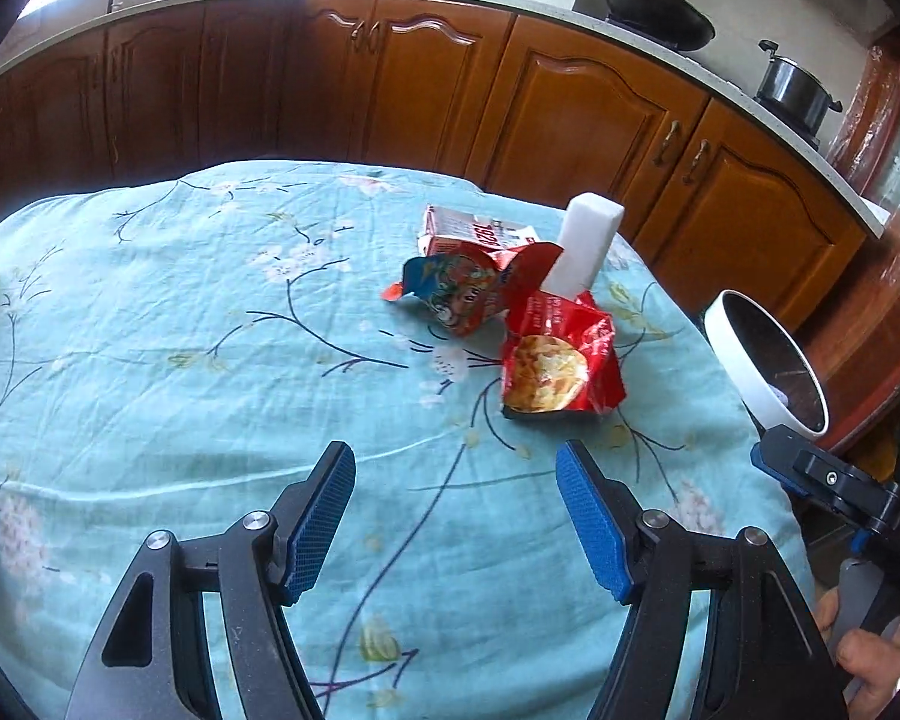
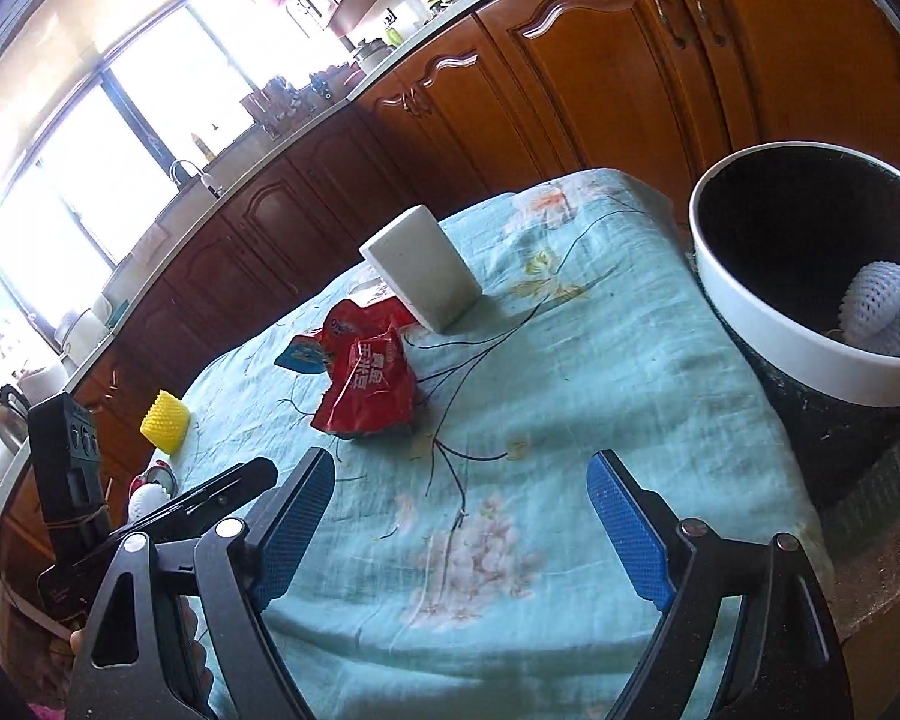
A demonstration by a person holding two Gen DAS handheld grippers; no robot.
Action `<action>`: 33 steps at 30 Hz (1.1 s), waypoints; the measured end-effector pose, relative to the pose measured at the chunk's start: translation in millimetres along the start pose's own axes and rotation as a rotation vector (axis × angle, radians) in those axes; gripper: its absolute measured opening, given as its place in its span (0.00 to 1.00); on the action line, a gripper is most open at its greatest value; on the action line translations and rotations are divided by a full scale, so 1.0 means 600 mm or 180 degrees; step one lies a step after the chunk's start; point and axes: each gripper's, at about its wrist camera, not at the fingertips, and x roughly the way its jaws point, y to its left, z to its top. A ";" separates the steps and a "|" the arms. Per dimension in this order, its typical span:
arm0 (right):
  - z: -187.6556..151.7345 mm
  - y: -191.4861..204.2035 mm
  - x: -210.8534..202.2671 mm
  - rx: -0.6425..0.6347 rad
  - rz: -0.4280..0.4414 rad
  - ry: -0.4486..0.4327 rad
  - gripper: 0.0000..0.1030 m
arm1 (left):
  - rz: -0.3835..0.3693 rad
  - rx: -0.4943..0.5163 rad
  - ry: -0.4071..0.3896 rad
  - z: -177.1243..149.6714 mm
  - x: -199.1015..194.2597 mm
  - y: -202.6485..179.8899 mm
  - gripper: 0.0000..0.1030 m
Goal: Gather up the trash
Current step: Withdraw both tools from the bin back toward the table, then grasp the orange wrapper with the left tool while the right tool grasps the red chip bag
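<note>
Two empty grippers over a table of trash

The left gripper [image 1: 456,519] stands wide with nothing between its pads; the red snack bag [image 1: 561,360] lies ahead of it and a little right, well clear, touching a red and blue wrapper [image 1: 450,294] and a white block [image 1: 588,246]. The right gripper [image 2: 462,531] is wide and empty too, the red snack bag [image 2: 369,393] ahead to its left, the bin [image 2: 810,324] at the table's [image 2: 600,360] right edge
</note>
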 end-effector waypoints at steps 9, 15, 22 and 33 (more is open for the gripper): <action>0.014 0.030 0.041 -0.0046 0.0081 0.0107 0.85 | 0.0014 -0.0023 0.0032 0.037 0.034 0.033 0.67; 0.030 0.034 0.074 0.0039 0.0180 0.0171 0.84 | -0.0008 0.0056 0.0076 0.067 0.065 0.049 0.67; 0.057 0.054 0.123 -0.0026 0.0278 0.0252 0.80 | -0.0161 0.0317 0.0039 0.096 0.106 0.049 0.67; 0.053 0.016 0.129 0.0127 0.0286 0.0372 0.22 | -0.0122 0.0662 0.0094 0.125 0.167 -0.011 0.76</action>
